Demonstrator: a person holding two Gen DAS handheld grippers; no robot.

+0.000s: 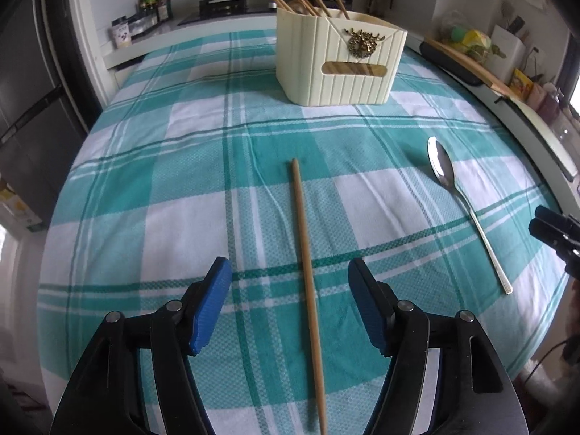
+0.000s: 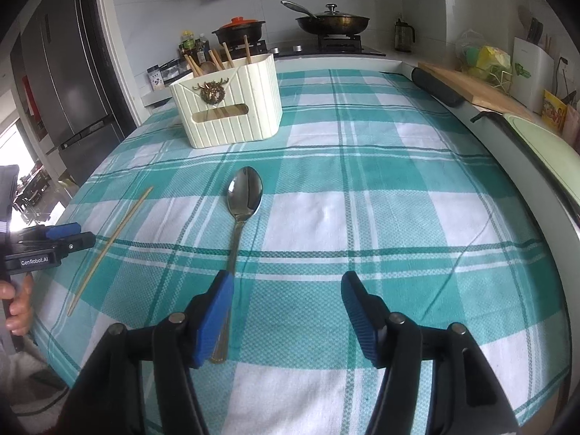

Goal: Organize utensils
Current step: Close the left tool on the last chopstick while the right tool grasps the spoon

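A cream ribbed utensil holder point(image 1: 339, 61) stands at the far side of the table with several wooden chopsticks in it; it also shows in the right wrist view point(image 2: 228, 103). A single wooden chopstick point(image 1: 308, 282) lies between the fingers of my open left gripper point(image 1: 290, 304), not touched. A steel spoon point(image 2: 243, 203) lies bowl away from me; its handle runs under the left finger of my open right gripper point(image 2: 286, 311). The spoon point(image 1: 456, 195) and the right gripper point(image 1: 554, 232) show at the right in the left wrist view. The chopstick point(image 2: 112, 243) and the left gripper point(image 2: 69, 235) show at the left in the right wrist view.
The table point(image 1: 181, 166) wears a teal and white checked cloth. Behind it is a stove with a black pot point(image 2: 239, 30) and a pan point(image 2: 331, 21). A cutting board point(image 2: 467, 87) and counter clutter lie to the right, a fridge point(image 2: 65, 83) to the left.
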